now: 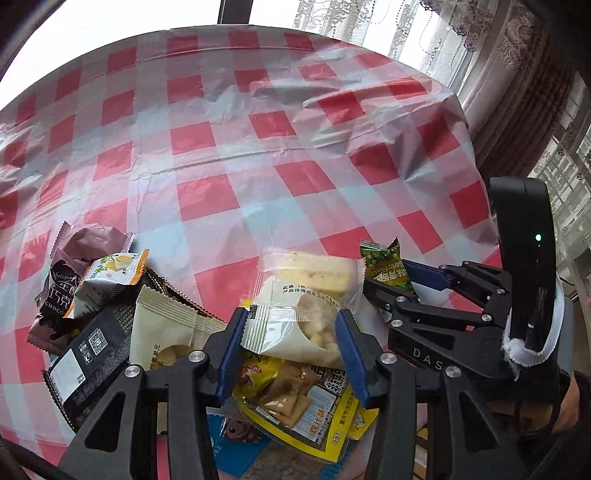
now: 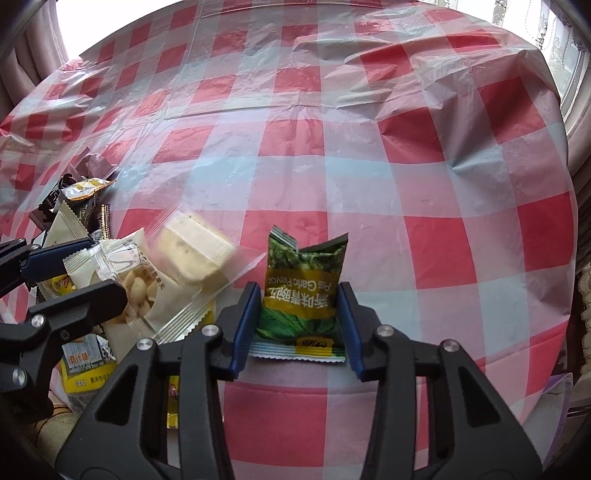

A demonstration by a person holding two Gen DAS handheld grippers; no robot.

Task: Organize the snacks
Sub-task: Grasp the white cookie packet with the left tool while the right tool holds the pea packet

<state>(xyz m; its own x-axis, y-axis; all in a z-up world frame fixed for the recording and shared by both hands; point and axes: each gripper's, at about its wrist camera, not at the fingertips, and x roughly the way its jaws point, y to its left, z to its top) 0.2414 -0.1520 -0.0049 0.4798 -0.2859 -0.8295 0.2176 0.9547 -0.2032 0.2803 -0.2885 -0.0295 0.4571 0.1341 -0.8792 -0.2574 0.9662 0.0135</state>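
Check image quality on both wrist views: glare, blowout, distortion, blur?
Left wrist: the window is blown out white; the plastic tablecloth carries sheen; fisheye bows the table edge; the clear-wrapped cake is slightly soft. Right wrist: the same backlight at the top corners, glare streaks on the tablecloth, dark corners, and the green pea packet print stays sharp and readable.

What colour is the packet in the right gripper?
Green with a yellow band, clearest in the right wrist view.

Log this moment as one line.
left gripper: shut on peanut packet | right gripper: shut on green pea packet | pile: unsorted
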